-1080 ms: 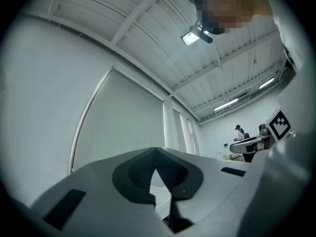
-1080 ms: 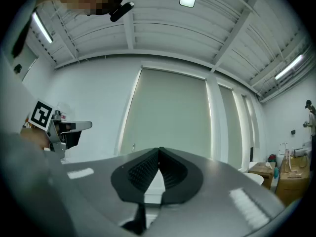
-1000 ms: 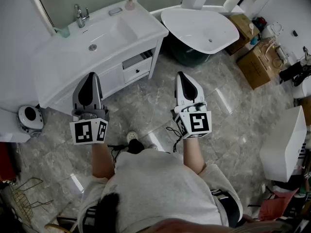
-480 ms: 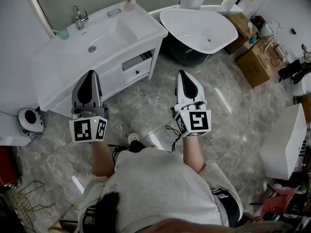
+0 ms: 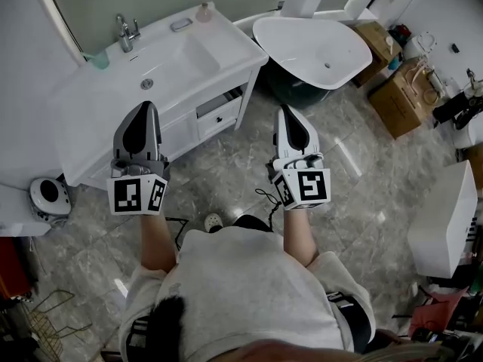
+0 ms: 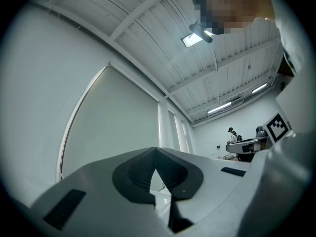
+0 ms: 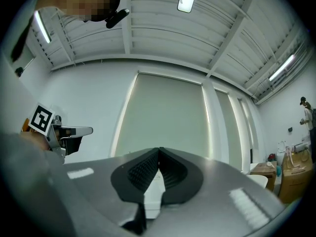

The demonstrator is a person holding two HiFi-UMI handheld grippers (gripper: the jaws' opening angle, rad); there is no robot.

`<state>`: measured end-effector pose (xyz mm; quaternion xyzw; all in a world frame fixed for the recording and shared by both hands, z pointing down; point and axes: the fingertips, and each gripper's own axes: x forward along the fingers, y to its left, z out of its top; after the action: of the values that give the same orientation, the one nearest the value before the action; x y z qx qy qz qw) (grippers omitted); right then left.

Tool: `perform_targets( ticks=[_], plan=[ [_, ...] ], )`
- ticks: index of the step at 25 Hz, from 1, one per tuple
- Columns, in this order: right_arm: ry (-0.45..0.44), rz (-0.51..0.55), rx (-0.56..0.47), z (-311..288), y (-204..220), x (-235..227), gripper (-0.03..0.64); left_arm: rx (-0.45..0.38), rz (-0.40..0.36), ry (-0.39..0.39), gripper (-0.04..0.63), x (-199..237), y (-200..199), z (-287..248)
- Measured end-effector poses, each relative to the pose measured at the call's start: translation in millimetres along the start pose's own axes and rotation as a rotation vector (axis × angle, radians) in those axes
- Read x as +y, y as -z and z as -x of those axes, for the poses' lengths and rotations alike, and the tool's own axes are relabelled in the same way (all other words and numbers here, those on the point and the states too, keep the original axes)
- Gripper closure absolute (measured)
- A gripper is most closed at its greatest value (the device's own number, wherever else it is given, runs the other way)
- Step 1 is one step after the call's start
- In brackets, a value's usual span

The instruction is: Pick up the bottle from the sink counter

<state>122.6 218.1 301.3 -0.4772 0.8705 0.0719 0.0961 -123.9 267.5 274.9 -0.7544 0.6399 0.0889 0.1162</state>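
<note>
At the far right corner of the sink counter (image 5: 90,119), around 11 o'clock from where you stand in the head view, the small pinkish bottle (image 5: 202,10) stands close to the wall. An oval soap dish (image 5: 180,25) lies just beside it at its 8 o'clock. Further along the back edge in that same direction come the chrome faucet (image 5: 127,32) and then a pale green cup (image 5: 100,59), with the basin's drain (image 5: 147,84) below them. A drawer (image 5: 219,107) in the cabinet front sits slightly pulled out. Your left gripper (image 5: 144,109) points toward 12 o'clock with its tip over the counter's front edge, well apart from the bottle. Its jaws are closed tip to tip with nothing between them, as the left gripper view (image 6: 156,152) shows. Your right gripper (image 5: 287,111) is over the marble floor (image 5: 226,164), at 3 o'clock from the left one and also pointing to 12 o'clock. Its jaws are likewise pressed together and empty in the right gripper view (image 7: 159,152). A white oval tub (image 5: 317,47) lies beyond it at 12 o'clock, and cardboard boxes (image 5: 404,96) sit at 2 o'clock.
</note>
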Motion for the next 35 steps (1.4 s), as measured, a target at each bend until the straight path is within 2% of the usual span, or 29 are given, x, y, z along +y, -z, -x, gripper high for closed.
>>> perform_targets(
  ticks=[5, 13, 23, 35],
  plan=[
    [0.004, -0.001, 0.021, -16.5, 11.0, 3.0, 0.617, 0.008, 0.013, 0.000, 0.588, 16.1, 8.0, -14.3],
    [0.007, 0.002, 0.029, -63.7, 27.4, -16.9, 0.618, 0.029, 0.034, -0.025, 0.588, 41.6, 31.5, -55.2],
    [-0.036, -0.008, 0.000, -170.4, 41.0, -70.1, 0.617, 0.013, 0.019, -0.046, 0.588, 64.1, 51.9, -157.3],
    [-0.120, -0.010, -0.015, -282.4, 57.8, -131.2, 0.618, -0.001, -0.012, -0.110, 0.588, 82.3, 73.2, -267.1]
  ],
)
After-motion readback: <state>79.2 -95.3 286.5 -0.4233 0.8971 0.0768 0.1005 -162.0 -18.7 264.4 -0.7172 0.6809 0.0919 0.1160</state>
